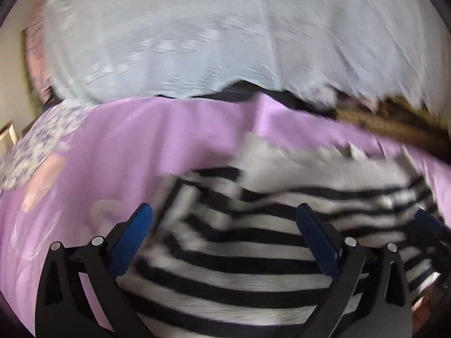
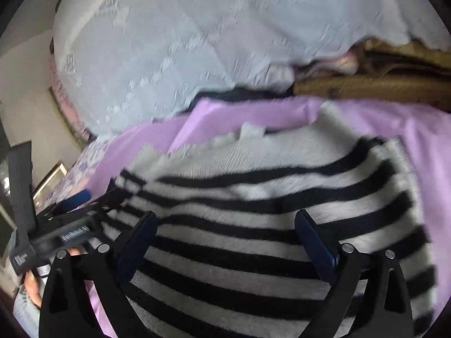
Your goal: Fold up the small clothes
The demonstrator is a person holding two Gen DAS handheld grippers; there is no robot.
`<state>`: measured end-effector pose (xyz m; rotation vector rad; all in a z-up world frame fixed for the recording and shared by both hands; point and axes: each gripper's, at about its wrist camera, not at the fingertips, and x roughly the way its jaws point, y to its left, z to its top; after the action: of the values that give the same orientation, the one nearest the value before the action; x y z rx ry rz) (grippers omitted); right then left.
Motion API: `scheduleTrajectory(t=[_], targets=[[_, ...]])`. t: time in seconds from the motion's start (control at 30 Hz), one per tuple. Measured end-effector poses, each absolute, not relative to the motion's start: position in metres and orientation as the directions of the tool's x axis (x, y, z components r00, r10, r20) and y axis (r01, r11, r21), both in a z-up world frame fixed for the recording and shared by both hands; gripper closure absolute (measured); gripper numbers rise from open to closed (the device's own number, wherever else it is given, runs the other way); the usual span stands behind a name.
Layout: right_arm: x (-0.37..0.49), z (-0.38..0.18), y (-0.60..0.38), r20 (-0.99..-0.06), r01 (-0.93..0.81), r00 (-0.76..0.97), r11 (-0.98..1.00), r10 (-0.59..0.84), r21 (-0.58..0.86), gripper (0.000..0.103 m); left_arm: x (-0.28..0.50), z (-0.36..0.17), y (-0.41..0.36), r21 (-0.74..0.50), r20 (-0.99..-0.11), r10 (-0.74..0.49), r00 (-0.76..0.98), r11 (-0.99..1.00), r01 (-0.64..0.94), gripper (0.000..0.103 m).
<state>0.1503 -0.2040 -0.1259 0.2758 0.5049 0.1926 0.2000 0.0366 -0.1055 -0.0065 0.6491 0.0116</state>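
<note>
Both claws, the left gripper [image 1: 225, 239] and the right gripper [image 2: 225, 242], stand wide open, holding nothing. Risk: the striped sweater [image 2: 267, 211], unheld, may unfold on the purple sheet [image 1: 112, 146].

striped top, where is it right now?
The striped top lies low and centre in both wrist views, on the lilac sheet, under the open tongs, nearer than the pale blue cloth.

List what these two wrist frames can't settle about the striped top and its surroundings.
- Striped top: near edge cut off by both frames' bottoms and the fingers; fold state unclear.
- Brown item: smeared by motion blur, partly under the pale blue cover; identity unknown.
- Dark gap between the blue cover and lilac sheet: shadowed, contents unreadable.
</note>
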Motion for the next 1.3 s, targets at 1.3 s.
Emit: scheduleTrajectory(t=[1.3], targets=[[0.149, -0.148, -0.218, -0.633, 0.056, 0.766, 0.968, 0.114, 0.243, 0.003, 0.222, -0.091, 0.097, -0.031, -0.688, 0.055, 0.723, 0.994, -0.105, 0.005]])
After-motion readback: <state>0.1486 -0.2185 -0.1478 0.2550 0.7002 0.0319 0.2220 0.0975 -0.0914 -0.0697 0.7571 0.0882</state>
